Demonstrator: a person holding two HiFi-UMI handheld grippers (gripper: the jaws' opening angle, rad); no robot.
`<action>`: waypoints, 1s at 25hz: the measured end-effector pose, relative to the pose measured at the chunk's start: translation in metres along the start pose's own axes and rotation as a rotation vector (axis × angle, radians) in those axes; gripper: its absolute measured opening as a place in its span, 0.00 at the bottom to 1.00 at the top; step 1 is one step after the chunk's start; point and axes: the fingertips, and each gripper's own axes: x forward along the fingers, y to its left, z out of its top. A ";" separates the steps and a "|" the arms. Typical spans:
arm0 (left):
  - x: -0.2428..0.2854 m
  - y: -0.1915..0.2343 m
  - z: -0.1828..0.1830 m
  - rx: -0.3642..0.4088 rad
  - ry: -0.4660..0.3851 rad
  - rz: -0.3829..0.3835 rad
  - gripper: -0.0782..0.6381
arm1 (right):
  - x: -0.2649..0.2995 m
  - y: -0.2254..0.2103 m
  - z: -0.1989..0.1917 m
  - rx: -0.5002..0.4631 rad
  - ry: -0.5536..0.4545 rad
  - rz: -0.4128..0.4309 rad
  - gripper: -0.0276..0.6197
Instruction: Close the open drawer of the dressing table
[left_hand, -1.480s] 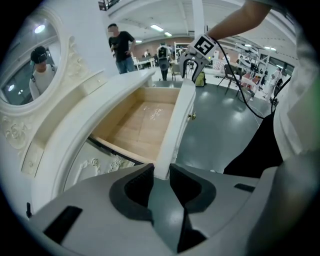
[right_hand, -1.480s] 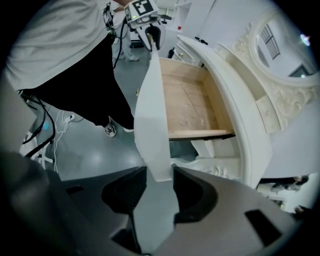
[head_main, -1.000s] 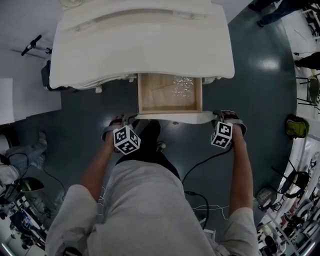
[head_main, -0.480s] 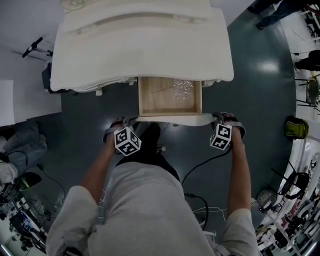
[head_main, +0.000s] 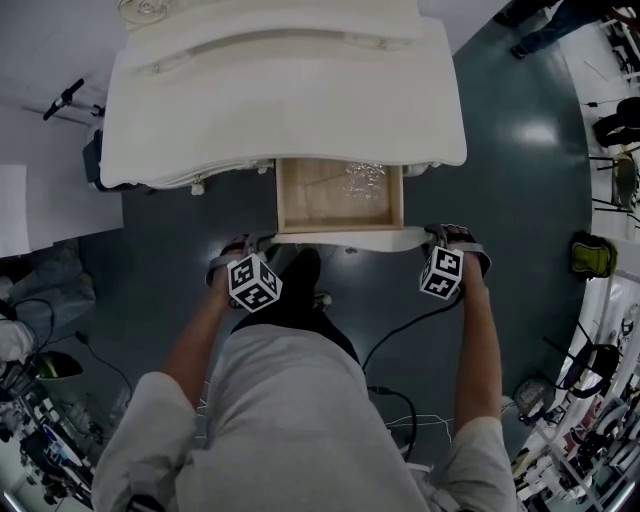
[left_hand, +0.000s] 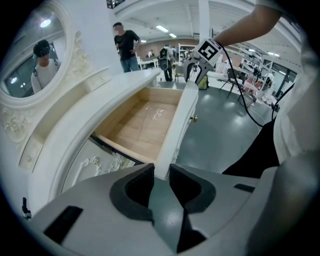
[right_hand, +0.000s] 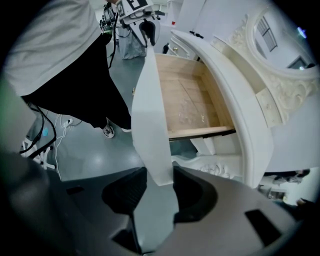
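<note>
The white dressing table (head_main: 285, 100) has its middle drawer (head_main: 320, 205) pulled out, showing a wooden floor with a crumpled clear wrapper (head_main: 365, 178) at the back right. The drawer's white front panel (head_main: 340, 238) runs between my two grippers. My left gripper (head_main: 245, 245) holds the panel's left end, which sits between its dark pads (left_hand: 135, 187). At the other end, my right gripper (head_main: 440, 232) has its pads (right_hand: 195, 192) closed on the panel (right_hand: 152, 130). Each gripper shows far off in the other's view, the right gripper (left_hand: 197, 62) and the left gripper (right_hand: 140, 15).
An oval mirror (left_hand: 37, 65) stands on the table's back. My legs and a shoe (head_main: 300, 270) are right behind the drawer front. A black cable (head_main: 400, 340) trails on the dark floor. People stand far back (left_hand: 127, 42); chairs and a green bag (head_main: 593, 252) are at right.
The drawer has slid a little way into the table, so less of its wooden floor shows. Both grippers keep their hold on the front panel.
</note>
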 end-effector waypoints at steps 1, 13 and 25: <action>0.000 0.001 0.000 0.001 0.001 -0.001 0.25 | 0.000 -0.001 0.001 0.000 -0.001 0.000 0.30; 0.003 0.012 0.003 -0.001 0.005 -0.014 0.25 | 0.004 -0.012 0.001 -0.006 0.017 -0.002 0.30; 0.005 0.020 0.006 0.002 0.008 -0.017 0.25 | 0.004 -0.022 0.002 -0.002 0.014 -0.018 0.30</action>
